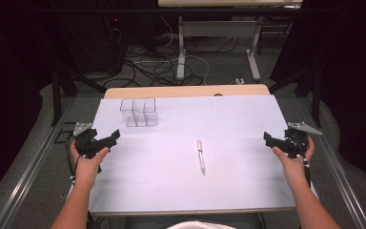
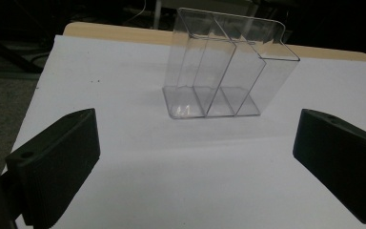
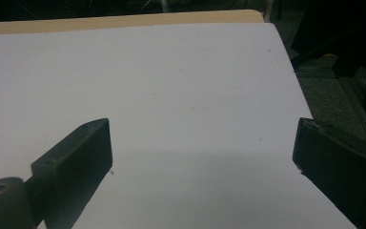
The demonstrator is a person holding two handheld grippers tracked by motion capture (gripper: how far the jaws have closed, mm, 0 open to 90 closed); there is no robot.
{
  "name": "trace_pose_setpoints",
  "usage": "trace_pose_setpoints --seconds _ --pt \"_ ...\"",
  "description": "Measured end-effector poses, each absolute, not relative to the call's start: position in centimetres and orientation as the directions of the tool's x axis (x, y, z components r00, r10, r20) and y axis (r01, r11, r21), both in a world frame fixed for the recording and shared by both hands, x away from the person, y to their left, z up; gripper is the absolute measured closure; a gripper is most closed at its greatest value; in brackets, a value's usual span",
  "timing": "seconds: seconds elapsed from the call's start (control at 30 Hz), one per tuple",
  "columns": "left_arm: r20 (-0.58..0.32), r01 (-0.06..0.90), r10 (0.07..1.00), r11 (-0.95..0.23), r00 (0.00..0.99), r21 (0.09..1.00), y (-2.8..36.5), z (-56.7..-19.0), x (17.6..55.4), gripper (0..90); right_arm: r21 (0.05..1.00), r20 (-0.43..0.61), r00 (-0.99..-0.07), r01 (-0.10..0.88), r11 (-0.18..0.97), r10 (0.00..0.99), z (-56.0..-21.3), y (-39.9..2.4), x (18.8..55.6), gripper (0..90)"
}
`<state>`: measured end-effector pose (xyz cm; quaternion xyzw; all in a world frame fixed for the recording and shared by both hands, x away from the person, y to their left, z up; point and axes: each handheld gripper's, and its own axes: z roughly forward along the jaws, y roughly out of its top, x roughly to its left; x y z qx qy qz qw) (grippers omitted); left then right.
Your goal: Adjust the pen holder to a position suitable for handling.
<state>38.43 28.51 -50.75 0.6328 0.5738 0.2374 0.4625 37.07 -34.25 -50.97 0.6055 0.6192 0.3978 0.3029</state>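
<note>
Overhead, a white table (image 1: 171, 181) fills the middle of the high view, and a person's two forearms come in from six o'clock. At about nine o'clock, over the table's left edge, the person's left hand holds the left gripper (image 1: 116, 135); its jaws stand wide apart with nothing between them. At about three o'clock, over the right edge, the right gripper (image 1: 267, 139) is held the same way, jaws wide apart and empty. Near the centre, a little toward five o'clock, lies a white pen (image 1: 200, 156), lengthwise from twelve to six, well apart from both grippers. Toward eleven o'clock stands a clear plastic organizer (image 1: 139, 112) with upright dividers. From the left gripper view it stands straight ahead at twelve o'clock, beyond the jaws and untouched.
</note>
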Motion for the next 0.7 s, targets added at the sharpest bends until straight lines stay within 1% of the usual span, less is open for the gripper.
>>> trace_pose_setpoints --seconds 0.03,0.07,0.17,0.2,0.33,0.4,0.47,0.5,0.53,0.57,0.67,0.7 --pt "-0.23 0.507 0.946 0.086 0.229 0.858 28.5 -50.7 38.4 2.4 0.872 0.102 -0.08 0.487 -0.05 0.992 -51.1 -34.1 37.2 6.5" --pt "-0.236 0.507 0.944 0.091 0.231 0.857 28.6 -50.6 38.4 2.4 0.856 0.103 -0.091 0.515 -0.042 0.99 -50.9 -34.0 37.0 6.5" --pt "-0.238 0.481 0.944 0.102 0.23 0.871 28.3 -49.4 38.7 2.6 0.861 0.095 -0.105 0.508 -0.028 0.99 -50.9 -33.7 36.9 6.7" --pt "-0.238 0.481 0.944 0.102 0.23 0.871 28.3 -49.4 38.7 3.1 0.867 0.075 -0.108 0.498 -0.011 0.991 -51.0 -33.6 36.9 6.9" --pt "-0.26 0.472 0.946 0.143 0.192 0.87 27.9 -48.0 39.7 5.4 0.861 0.074 -0.11 0.508 -0.008 0.991 -51.0 -33.4 36.5 7.2" --pt "-0.264 0.484 0.948 0.148 0.18 0.862 27.5 -47.5 40.2 10.1 0.861 0.08 -0.115 0.509 -0.011 0.99 -51.0 -33.4 36.4 8.2" --pt "-0.251 0.474 0.952 0.143 0.173 0.869 27.2 -46.8 40.7 16.7 0.857 0.08 -0.112 0.514 -0.011 0.99 -50.9 -33.4 36.3 8.5" --pt "-0.251 0.474 0.952 0.143 0.173 0.869 27.2 -46.8 40.7 16.8 0.857 0.082 -0.111 0.515 -0.013 0.99 -50.9 -33.4 36.3 8.5" --pt "-0.249 0.463 0.955 0.15 0.162 0.874 26.8 -46.0 41.3 19.4 0.859 0.087 -0.111 0.511 -0.018 0.99 -51.0 -33.4 36.3 8.7" --pt "-0.242 0.466 0.958 0.145 0.155 0.873 26.7 -45.6 41.5 23.9 0.858 0.091 -0.112 0.513 -0.021 0.99 -51.0 -33.4 36.3 9.2" --pt "-0.229 0.448 0.961 0.139 0.153 0.883 26.5 -44.8 42.2 29.3 0.857 0.095 -0.111 0.515 -0.024 0.989 -51.0 -33.1 36.4 10.0" --pt "-0.207 0.453 0.967 0.119 0.15 0.884 26.2 -44.1 42.9 30.3 0.855 0.09 -0.116 0.518 -0.017 0.989 -51.0 -33.1 36.4 10.4"
